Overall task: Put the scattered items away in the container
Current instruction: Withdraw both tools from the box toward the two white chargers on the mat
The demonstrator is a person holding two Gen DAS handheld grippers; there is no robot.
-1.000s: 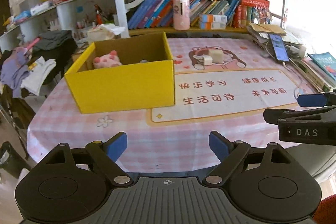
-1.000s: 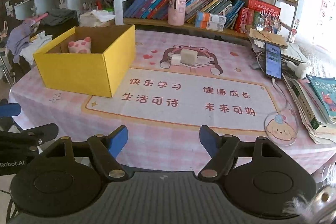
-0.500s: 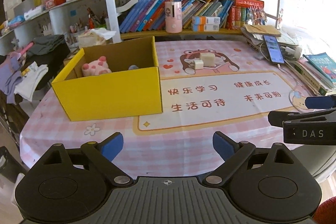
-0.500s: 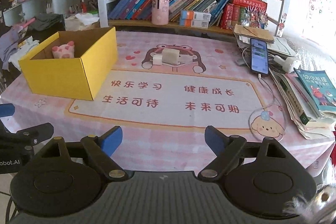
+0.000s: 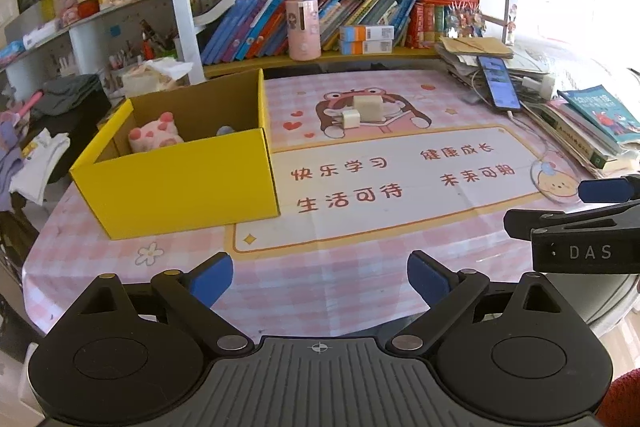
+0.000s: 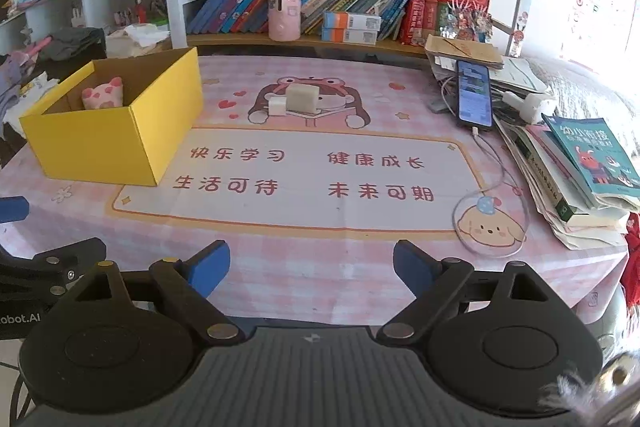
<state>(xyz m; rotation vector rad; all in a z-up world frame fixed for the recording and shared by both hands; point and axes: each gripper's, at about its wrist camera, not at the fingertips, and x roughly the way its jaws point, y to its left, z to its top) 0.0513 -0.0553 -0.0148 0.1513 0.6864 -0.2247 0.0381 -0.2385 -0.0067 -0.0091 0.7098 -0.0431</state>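
Observation:
A yellow cardboard box (image 5: 188, 183) stands open on the left of the pink table, also in the right wrist view (image 6: 108, 143). A pink plush toy (image 5: 154, 137) lies inside it, with a small blue thing beside it. Two white charger blocks (image 5: 362, 111) sit on the bear picture in the middle of the mat, also seen in the right wrist view (image 6: 296, 99). My left gripper (image 5: 320, 277) is open and empty above the table's near edge. My right gripper (image 6: 311, 267) is open and empty, level with it on the right.
A phone (image 6: 474, 95) with a cable lies at the right, next to stacked books and papers (image 6: 580, 167). A round clear mat with a puppy face (image 6: 490, 223) lies near the front right. Bookshelves (image 5: 340, 15) stand behind the table.
Both grippers have pulled back and shifted slightly, so the box and table look a little further off. Both stay open and empty.

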